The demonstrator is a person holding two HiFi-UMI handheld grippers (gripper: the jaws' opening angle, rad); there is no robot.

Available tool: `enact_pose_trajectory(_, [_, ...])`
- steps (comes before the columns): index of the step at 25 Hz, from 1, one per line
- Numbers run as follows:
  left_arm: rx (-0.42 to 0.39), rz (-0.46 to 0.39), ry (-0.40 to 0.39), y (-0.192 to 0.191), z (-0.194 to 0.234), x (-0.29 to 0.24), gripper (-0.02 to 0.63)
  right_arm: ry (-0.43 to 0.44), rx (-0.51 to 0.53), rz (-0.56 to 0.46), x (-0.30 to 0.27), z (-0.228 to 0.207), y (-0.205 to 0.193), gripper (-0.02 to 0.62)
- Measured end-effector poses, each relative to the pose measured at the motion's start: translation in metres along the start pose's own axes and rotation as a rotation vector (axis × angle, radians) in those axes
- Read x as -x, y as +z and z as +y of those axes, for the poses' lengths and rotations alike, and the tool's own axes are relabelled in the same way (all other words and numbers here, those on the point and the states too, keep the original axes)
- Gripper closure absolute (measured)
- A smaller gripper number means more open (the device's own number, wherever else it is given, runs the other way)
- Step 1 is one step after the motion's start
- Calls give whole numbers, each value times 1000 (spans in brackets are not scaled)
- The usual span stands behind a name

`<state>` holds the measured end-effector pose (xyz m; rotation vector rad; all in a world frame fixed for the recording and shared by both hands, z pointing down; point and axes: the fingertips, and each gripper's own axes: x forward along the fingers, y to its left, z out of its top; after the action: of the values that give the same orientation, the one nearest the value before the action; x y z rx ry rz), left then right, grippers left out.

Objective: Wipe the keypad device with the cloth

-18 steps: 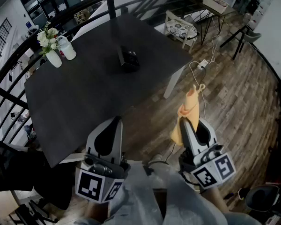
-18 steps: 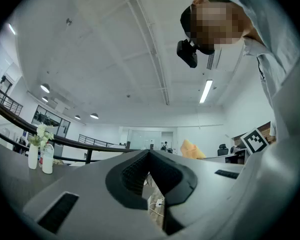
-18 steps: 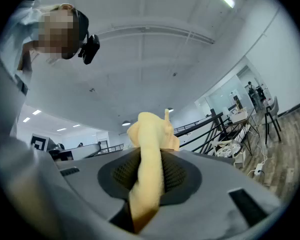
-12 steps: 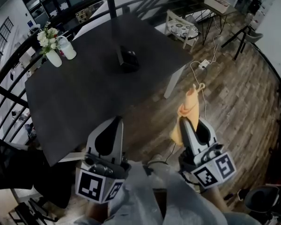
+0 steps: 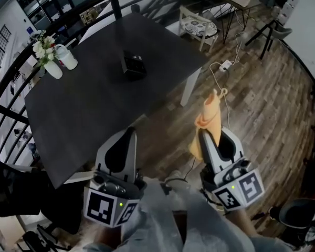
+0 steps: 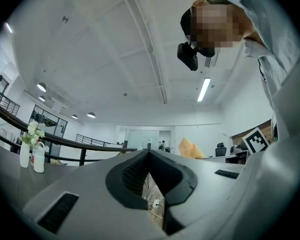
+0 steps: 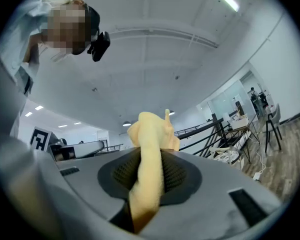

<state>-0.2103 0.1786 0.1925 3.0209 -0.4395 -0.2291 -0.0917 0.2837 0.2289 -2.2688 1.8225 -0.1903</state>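
the right gripper (image 5: pixel 206 136) is clamped on the yellow cloth (image 5: pixel 210 114), which sticks up past its tips and hangs a little below them. it is held out over the wood floor (image 5: pixel 262 104), off the table's edge. the left gripper (image 5: pixel 129 135) has its jaws pressed together with nothing between them. the keypad device (image 5: pixel 132 65) lies on the dark table (image 5: pixel 89 109), well apart from both grippers, toward the far side. i judge this to be the approach, with wiping not yet begun — the next move calls for carrying the cloth across to the device and laying it flat on the keys.
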Motion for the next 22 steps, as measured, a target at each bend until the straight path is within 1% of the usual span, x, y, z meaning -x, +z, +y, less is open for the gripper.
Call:
enact_pose_trajectory(4, [-4, -10, -17, -1, -15, -15, 603, -18, 24, -15, 12, -15, 5, 495])
enact_pose_trajectory(9, [-10, -17, -35, -6, -31, -30, 603, -46, 7, -29, 23, -37, 7, 495])
enact_pose_trajectory(12, [-16, -26, -42, -8, -40, -35, 603, -48, 16, -38, 26, -46, 10, 495])
enact_pose_trajectory(22, [-19, -25, -40, -17, -51, -46, 603, -54, -1, -29, 28, -65, 3, 495])
